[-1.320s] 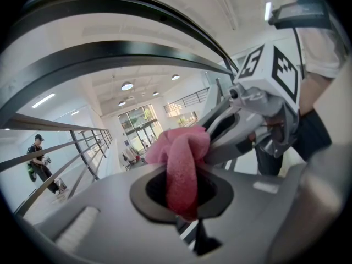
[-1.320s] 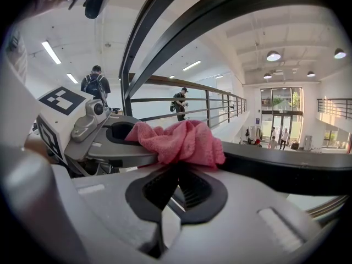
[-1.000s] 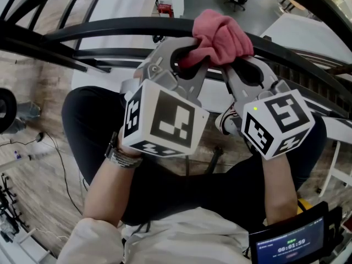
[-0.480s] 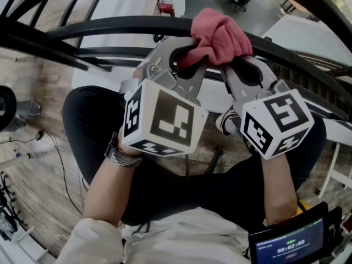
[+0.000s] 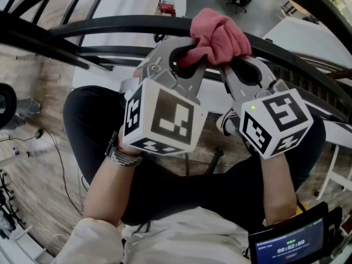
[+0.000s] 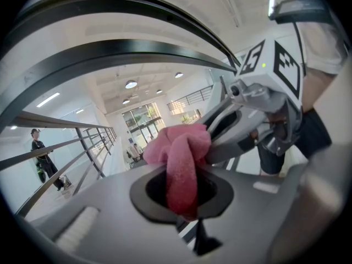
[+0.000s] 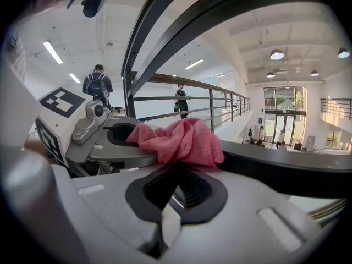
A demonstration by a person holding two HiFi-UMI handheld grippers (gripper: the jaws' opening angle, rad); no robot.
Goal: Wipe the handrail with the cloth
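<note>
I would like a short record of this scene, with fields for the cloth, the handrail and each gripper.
cloth: pink terry cloth, bunched into a ball
handrail: black curved metal handrail, running across in front of the person
cloth position: on top of the handrail, apparently touching it
left gripper: jaws shut on the cloth, a fold hanging between them
right gripper: jaws shut on the cloth at their tips
grippers' relation: side by side, tips meeting at the cloth
</note>
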